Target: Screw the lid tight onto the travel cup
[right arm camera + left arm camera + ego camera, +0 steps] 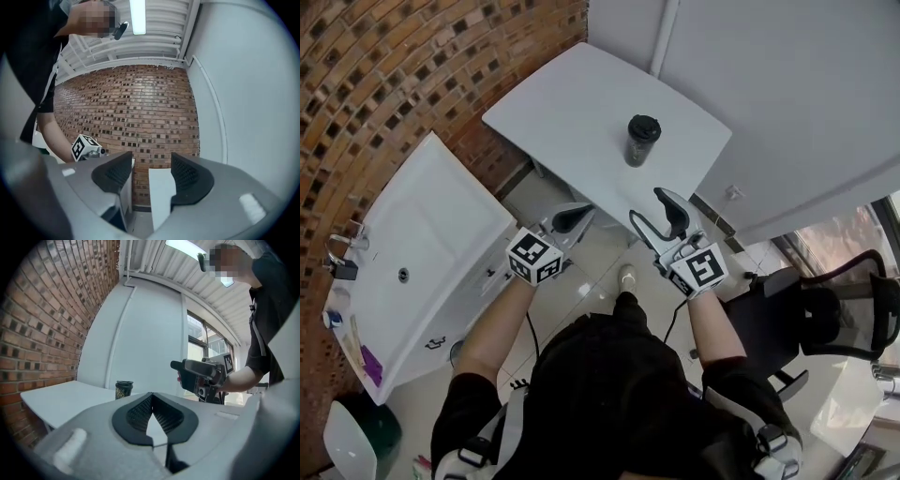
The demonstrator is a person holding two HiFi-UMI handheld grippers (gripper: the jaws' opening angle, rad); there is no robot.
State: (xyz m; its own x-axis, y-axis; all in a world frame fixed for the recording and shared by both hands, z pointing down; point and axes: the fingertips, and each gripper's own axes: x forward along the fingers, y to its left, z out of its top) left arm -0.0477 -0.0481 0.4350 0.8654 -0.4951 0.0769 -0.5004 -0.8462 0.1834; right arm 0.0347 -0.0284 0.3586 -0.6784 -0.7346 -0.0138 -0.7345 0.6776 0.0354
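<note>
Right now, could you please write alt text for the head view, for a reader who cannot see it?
A lidded cup stands on a white table, seen from above. Nearer the camera, a person holds the left gripper shut and the right gripper open, both empty and short of the cup. A white sink sits at left.

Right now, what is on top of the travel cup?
A black lid sits on the travel cup, standing on the white table. Its threads and the cup's contents are covered.

A lidded travel cup (642, 139) stands on the white table (572, 112).
</note>
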